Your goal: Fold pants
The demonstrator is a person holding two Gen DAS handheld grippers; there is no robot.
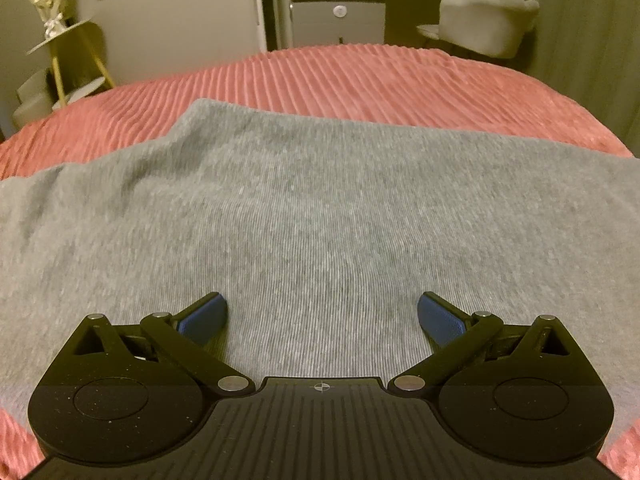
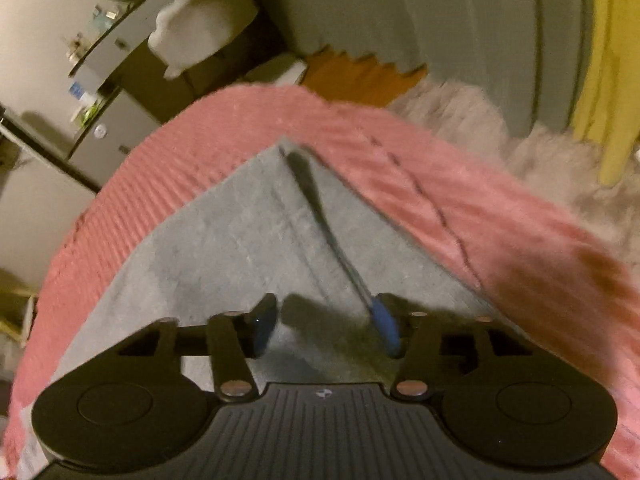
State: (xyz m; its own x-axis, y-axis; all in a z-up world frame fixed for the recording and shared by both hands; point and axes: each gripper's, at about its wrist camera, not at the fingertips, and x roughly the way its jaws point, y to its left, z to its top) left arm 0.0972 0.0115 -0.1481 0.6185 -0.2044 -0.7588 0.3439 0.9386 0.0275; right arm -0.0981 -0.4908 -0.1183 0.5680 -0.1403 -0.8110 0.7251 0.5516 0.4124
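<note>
Grey knit pants point(image 1: 304, 200) lie spread flat on a pink ribbed bedspread point(image 1: 360, 80). My left gripper point(image 1: 322, 308) hovers low over the cloth. It is open, its blue pads point(image 1: 208, 316) wide apart with only flat fabric beneath. In the blurred right wrist view, a corner of the pants point(image 2: 224, 240) points toward the bed's edge point(image 2: 480, 208). A dark narrow line runs from that corner to the right finger. My right gripper point(image 2: 326, 320) is open just above the cloth, and nothing is pinched between its pads point(image 2: 386, 324).
Beyond the bed stand a white padded chair point(image 1: 488, 20), a grey cabinet point(image 1: 338, 20) and a gold side table point(image 1: 76, 52). A pale fluffy rug point(image 2: 460, 112) and a yellow curtain point(image 2: 608, 80) lie past the bed's edge on the right.
</note>
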